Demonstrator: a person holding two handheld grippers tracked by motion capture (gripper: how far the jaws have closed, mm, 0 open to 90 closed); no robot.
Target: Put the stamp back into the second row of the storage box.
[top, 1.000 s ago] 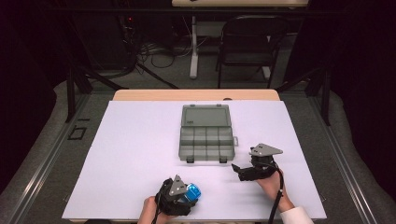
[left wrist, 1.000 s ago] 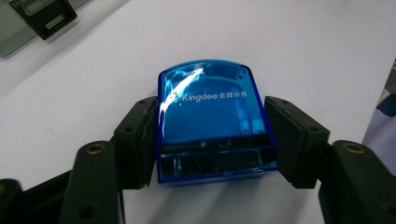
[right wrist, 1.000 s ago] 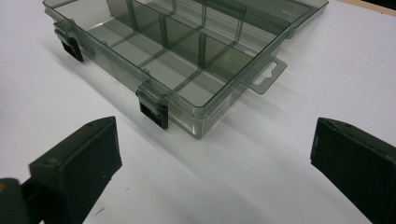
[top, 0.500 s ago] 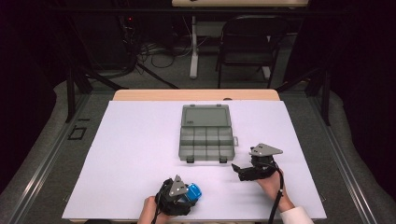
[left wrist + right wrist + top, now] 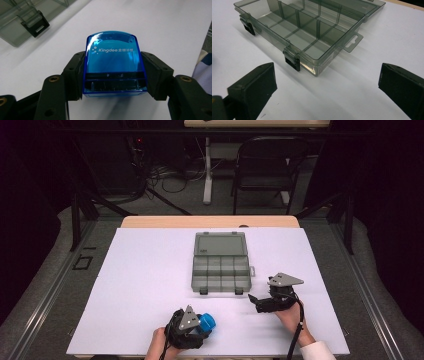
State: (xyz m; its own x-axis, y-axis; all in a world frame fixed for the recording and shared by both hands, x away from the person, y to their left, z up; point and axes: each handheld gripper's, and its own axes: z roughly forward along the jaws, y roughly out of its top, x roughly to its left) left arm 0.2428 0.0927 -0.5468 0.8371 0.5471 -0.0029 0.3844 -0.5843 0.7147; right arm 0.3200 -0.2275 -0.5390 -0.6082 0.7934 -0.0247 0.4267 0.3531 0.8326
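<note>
Risk: blue Kingdee dispenser (image 5: 113, 65) pinched at smooth sides in my left gripper (image 5: 192, 329), near table's (image 5: 145, 270) front edge; may slip. My right gripper (image 5: 324, 82) spread, empty, facing open compartment box (image 5: 307, 30); could snag latch (image 5: 292, 61).

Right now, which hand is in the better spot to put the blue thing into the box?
Left, probably. The left gripper is already clamped on the blue stamp. The right gripper is open, holding nothing, just facing the open compartment box.
</note>
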